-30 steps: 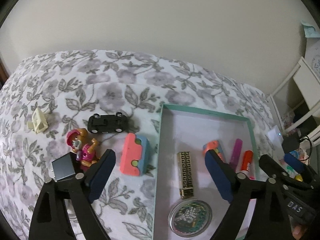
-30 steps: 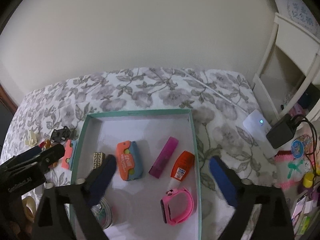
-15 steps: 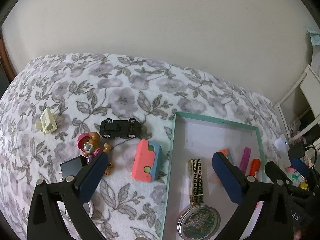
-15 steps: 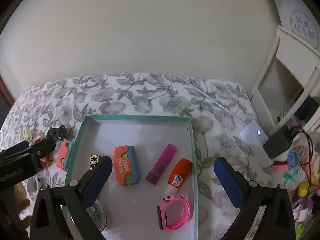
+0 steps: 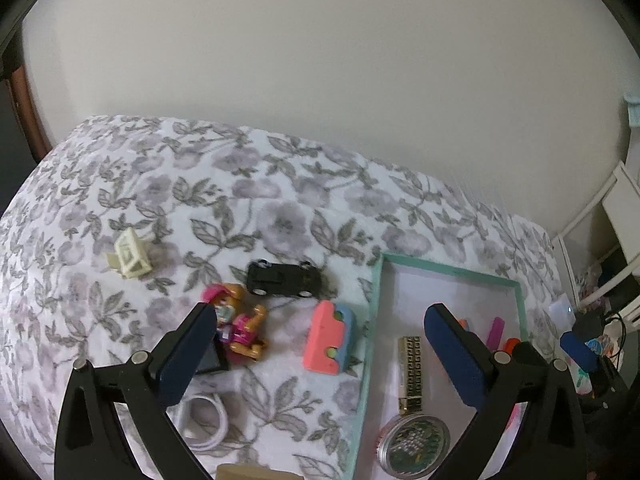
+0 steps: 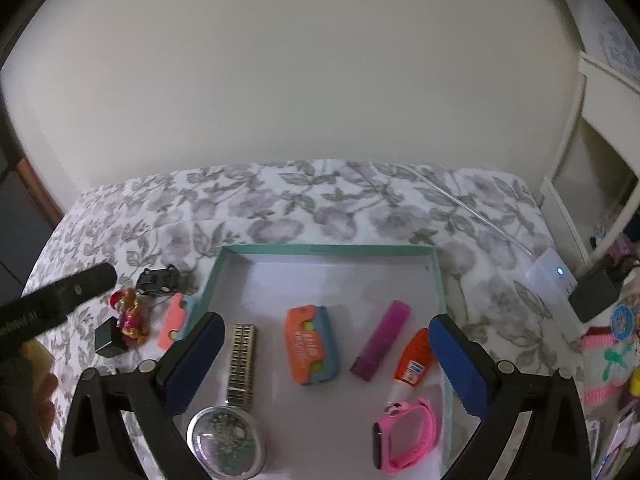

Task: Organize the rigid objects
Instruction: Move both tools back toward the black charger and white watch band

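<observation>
A teal-rimmed tray (image 6: pixel 439 280) on the floral bedspread holds a gold patterned bar (image 6: pixel 241 363), an orange-blue block (image 6: pixel 311 345), a purple stick (image 6: pixel 381 339), an orange glue bottle (image 6: pixel 414 360), a pink watch (image 6: pixel 404 432) and a round glass-lidded tin (image 6: pixel 226 444). Left of the tray (image 5: pixel 370 320) lie a pink-blue block (image 5: pixel 330 336), a black toy car (image 5: pixel 284 279), a pink-orange figurine (image 5: pixel 238 326), a cream toy (image 5: pixel 130 254) and a black cube (image 5: pixel 210 356). My left gripper (image 5: pixel 320 354) is open above the pink-blue block. My right gripper (image 6: pixel 322 364) is open above the tray.
A white cable coil (image 5: pixel 204 420) lies near the left gripper's base. A white plug hub (image 6: pixel 554 276), a black adapter (image 6: pixel 596 292) and clutter sit right of the bed. A white shelf (image 6: pixel 600 128) stands at the far right. The wall is behind the bed.
Both grippers have pulled back and up, so the tray and loose toys look farther away. The left view has shifted left, toward the toys beside the tray. Both stay open and empty.
</observation>
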`<state>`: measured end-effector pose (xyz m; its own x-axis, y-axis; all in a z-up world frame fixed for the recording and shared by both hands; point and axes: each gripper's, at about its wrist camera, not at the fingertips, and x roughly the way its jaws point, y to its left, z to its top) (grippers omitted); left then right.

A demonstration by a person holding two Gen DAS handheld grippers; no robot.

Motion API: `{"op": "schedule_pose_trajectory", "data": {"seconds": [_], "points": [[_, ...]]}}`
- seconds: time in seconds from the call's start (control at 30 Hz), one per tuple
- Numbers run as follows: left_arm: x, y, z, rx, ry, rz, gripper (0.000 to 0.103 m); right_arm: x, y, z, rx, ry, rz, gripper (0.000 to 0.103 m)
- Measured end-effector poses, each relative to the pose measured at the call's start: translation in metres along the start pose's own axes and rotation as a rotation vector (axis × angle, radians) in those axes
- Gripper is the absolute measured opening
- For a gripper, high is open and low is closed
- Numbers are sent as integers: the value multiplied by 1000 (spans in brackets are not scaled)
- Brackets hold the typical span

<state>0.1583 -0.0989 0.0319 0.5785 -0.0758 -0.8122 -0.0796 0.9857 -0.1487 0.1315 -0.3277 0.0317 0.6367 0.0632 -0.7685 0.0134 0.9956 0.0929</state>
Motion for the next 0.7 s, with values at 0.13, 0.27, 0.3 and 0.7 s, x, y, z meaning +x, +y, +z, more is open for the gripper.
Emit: {"op": "schedule_pose_trajectory", "data": {"seconds": [0.13,0.27,0.3,0.7], "points": [[-15,20,7,-16,-26,32,103,-5,21,4,-47,-21,16,103],[-31,48,13,-55,-36,52,103,-11,47,7,-97,-32,45,103],[-36,54,15,-62,-41,60,103,-13,55,7,-111,-35,53,103],[-73,149,24,-181,-100,166,103,-10,142,-3,-230,9,160,103]]}}
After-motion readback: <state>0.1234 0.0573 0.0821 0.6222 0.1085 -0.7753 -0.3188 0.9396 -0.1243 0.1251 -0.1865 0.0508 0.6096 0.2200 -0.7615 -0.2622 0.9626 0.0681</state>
